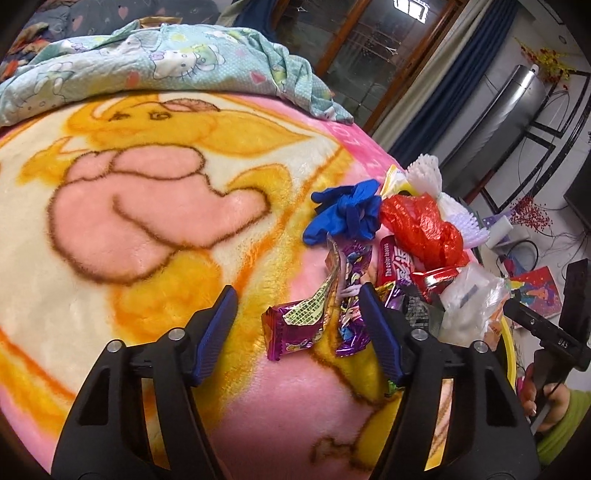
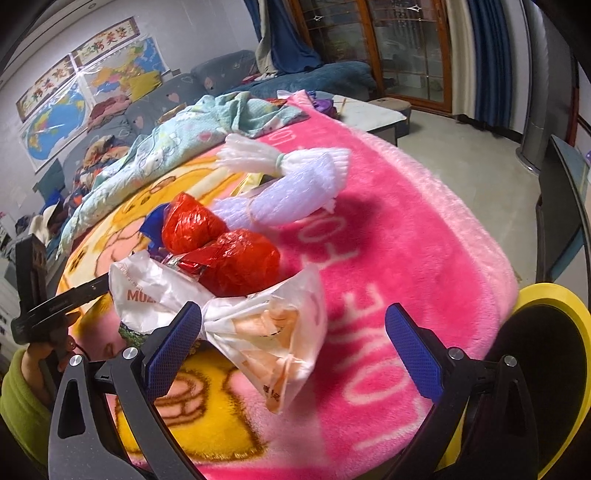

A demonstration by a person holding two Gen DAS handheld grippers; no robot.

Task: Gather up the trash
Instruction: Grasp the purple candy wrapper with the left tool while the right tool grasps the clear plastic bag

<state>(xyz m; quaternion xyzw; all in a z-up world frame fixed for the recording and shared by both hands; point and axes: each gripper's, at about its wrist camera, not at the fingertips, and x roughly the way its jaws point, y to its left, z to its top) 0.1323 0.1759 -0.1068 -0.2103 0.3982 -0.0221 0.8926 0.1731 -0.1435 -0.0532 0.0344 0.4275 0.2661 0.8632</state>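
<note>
The purple wrapper (image 1: 295,325) is straddled by the left tongs (image 1: 297,314), released, pads not yet pressing; it lies crosswise on the blanket (image 1: 147,221). The right tongs (image 2: 293,343), released wide, are held over the white bag (image 2: 266,332).

From my feed both fisheye views are bright and evenly lit, with a ceiling lamp (image 1: 410,6) glaring above the blanket (image 1: 147,192) and straight lines bowing into dark corners. Beyond the blanket, the foam net (image 2: 295,184) smears with motion blur and drops a soft shadow on the pink pile beside it.
</note>
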